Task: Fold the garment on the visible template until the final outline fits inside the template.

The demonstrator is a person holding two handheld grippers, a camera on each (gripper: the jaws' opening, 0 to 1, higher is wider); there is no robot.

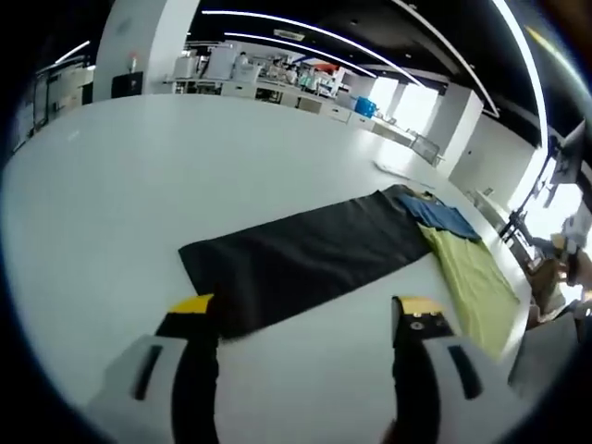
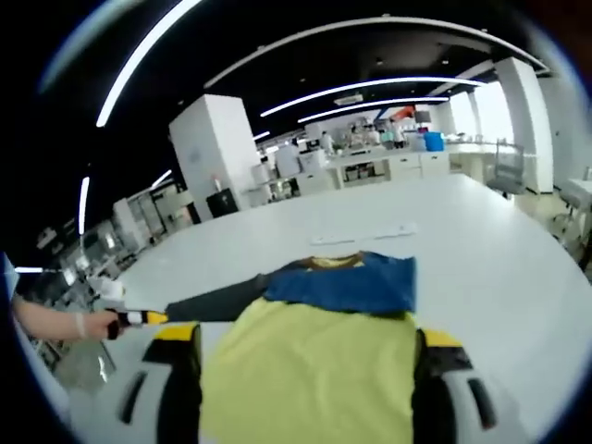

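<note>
Jaws spread over a garment [image 2: 319, 356] lying flat on a white table [image 1: 139, 185], before the first fold.
Right gripper [image 2: 310, 365] straddles the yellow body with its fingers apart, gripping nothing; left gripper [image 1: 305, 324], fingers likewise spread and empty, hovers at the edge of the dark sleeve [image 1: 305, 254]. No template outline can be made out, perhaps hidden beneath the cloth. A good fold would likely pinch the sleeve's end, then carry it across the yellow body, keeping the blue shoulders [image 2: 347, 282] in sight.
</note>
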